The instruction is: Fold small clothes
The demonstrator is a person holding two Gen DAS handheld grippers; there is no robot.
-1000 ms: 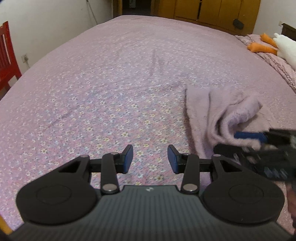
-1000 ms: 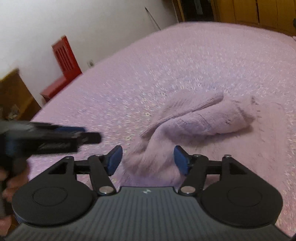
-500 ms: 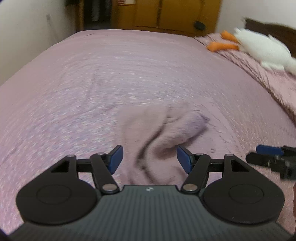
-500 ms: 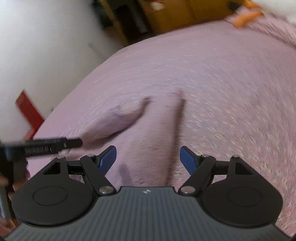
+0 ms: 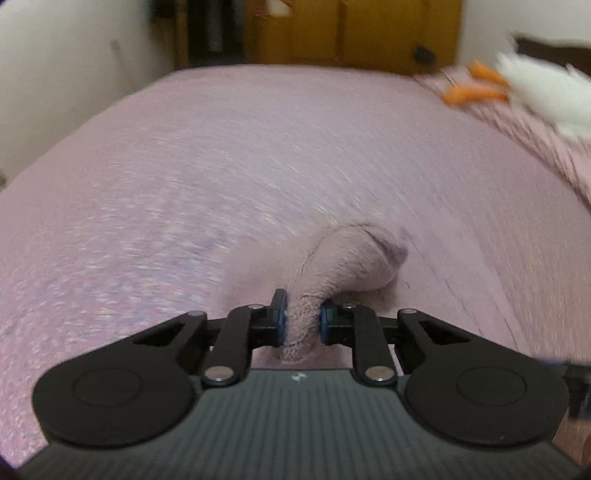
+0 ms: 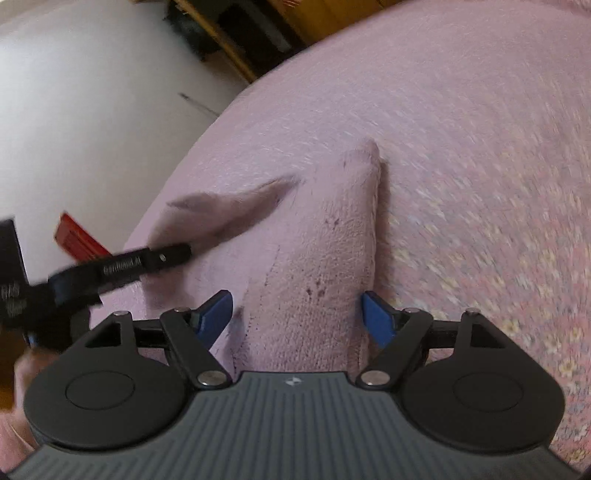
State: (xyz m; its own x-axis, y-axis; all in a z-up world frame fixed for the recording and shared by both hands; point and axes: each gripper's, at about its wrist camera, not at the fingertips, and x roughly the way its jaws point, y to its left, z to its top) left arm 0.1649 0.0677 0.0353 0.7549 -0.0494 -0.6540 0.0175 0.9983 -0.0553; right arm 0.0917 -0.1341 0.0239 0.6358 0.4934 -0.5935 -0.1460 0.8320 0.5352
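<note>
1. Pink knit, soft and fuzzy: the small garment (image 5: 343, 258) lies rumpled on the bed (image 5: 258, 140), near the front edge of both views.
2. It looks light and floppy, the sort of thing that sags from any one pinch and drags on the sheet rather than sliding, so I'd judge two holds set apart at a hem are needed to keep an edge straight.
3. And the left gripper (image 5: 300, 322) has bitten! Its jaws have just been closing, and the blue pads (image 5: 281, 325) now squeeze a bunched ridge of the knit's near edge.
4. From the right wrist view that same left gripper (image 6: 173, 254) comes in from the left, its tip against a raised flap of the cloth.
5. The right gripper (image 6: 297, 317) stands wide apart, its jaws having just been opening, with a broad panel of the garment (image 6: 325, 258) running between the pads (image 6: 376, 319) and neither pad pressing on it.
6. Best next hold, to my eye: the near hem in front of the right gripper, taken thin so the bulk doesn't bunch.
7. Further out: a white plush toy (image 5: 546, 96) with orange parts at the bed's far right, wooden cupboards (image 5: 354, 33) beyond, something red (image 6: 79, 242) by the wall.
</note>
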